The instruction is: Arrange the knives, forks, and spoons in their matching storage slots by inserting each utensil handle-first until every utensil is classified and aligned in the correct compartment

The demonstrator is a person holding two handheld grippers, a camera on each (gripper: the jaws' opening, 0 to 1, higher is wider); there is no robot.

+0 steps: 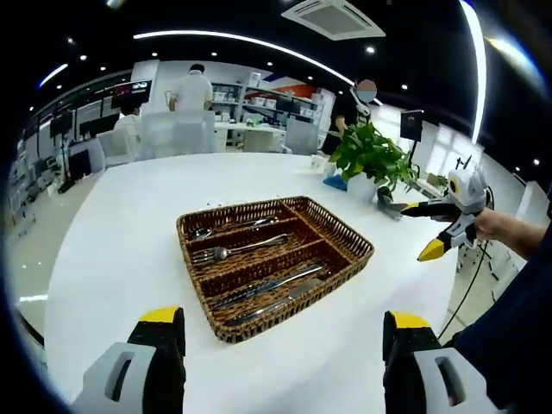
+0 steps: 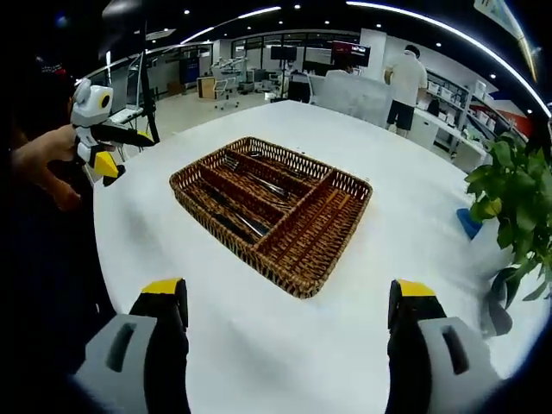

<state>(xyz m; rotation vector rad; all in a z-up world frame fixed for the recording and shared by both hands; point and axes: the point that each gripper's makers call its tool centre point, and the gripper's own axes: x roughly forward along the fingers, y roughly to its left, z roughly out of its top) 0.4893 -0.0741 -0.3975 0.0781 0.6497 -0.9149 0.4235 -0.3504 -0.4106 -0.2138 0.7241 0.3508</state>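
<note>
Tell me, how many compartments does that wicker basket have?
4. In the basket, three long slots lie side by side: far, middle, near. One cross slot spans their ends.

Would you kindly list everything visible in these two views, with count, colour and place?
Wicker tray: one, brown, compartmented, centre of table.
Fork: one, silver, middle long slot.
Knives: two, silver, nearest long slot in the left gripper view.
Utensil in far slot: silver, kind and count unclear.
Table: one, white.
Potted plant: one, green, far table edge.
Blue object: one, beside the plant.
People: two standing in the background.
Left gripper: grey with yellow tips, jaws apart, empty.
Right gripper: same colours, jaws apart, empty.
</note>
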